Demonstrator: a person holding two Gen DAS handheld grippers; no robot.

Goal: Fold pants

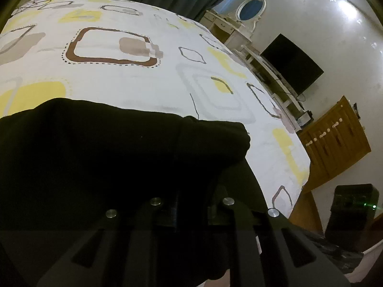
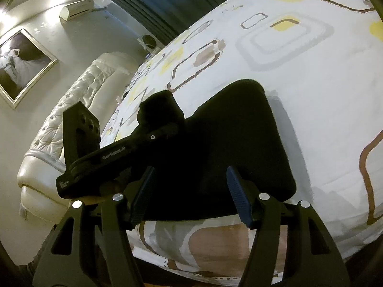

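The black pants (image 2: pixel 234 148) lie on the bed (image 2: pixel 299 76), near its front edge, on the white bedsheet (image 1: pixel 148 81) with brown and yellow squares. They already look like a compact dark block, so I judge that at least one fold is made; how many layers there are I cannot tell, because the cloth is too dark. One end is bunched up at the left tongs (image 2: pixel 158 119), so this fold does not seem laid flat yet, and smoothing and perhaps one more fold remain. The left tongs are nearly together, and they seem clamped on that bunched cloth, which hides the tips in their own view. They reach in from the left side and point down toward the bed. The right tongs (image 2: pixel 189 198) stand apart over the near edge of the pants, tilted downward, and their blue pads (image 2: pixel 239 201) grip nothing.
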